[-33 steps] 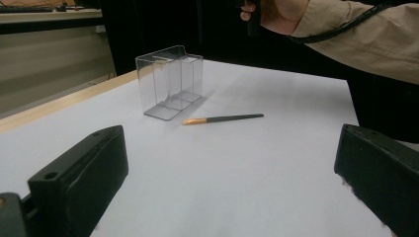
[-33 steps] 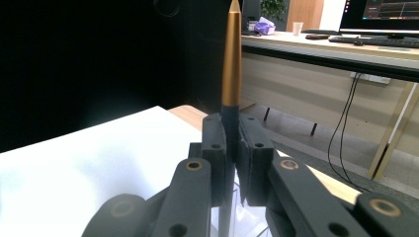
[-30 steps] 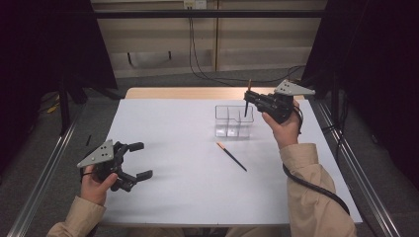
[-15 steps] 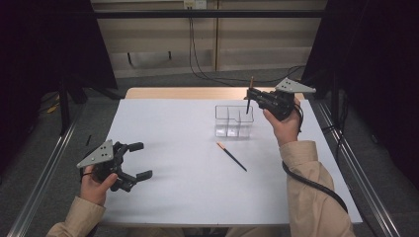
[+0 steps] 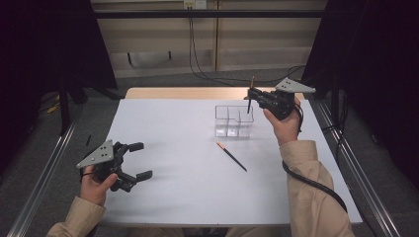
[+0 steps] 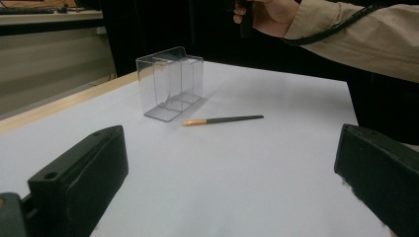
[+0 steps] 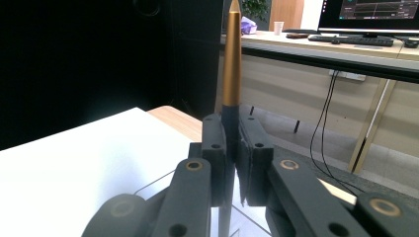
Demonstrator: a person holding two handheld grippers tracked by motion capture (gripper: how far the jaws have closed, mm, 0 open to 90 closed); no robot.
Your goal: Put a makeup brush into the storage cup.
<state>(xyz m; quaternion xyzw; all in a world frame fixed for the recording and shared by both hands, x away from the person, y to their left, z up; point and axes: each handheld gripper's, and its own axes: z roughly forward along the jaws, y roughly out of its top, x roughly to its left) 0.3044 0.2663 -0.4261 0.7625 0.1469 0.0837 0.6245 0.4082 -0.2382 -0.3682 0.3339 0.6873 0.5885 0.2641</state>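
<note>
Meanwhile right tongs (image 5: pixel 253 94) clamp upright pencil (image 5: pixel 250 96) above clear organizer (image 5: pixel 233 121); left tongs (image 5: pixel 139 160) released; spare pencil (image 5: pixel 231 156) nearby.

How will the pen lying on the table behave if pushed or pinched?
The pen on the table looks thin, round and straight, so it is probably stiff, light and apt to roll. Lying flat on the table, it likely gives jaws little height to pinch.
</note>
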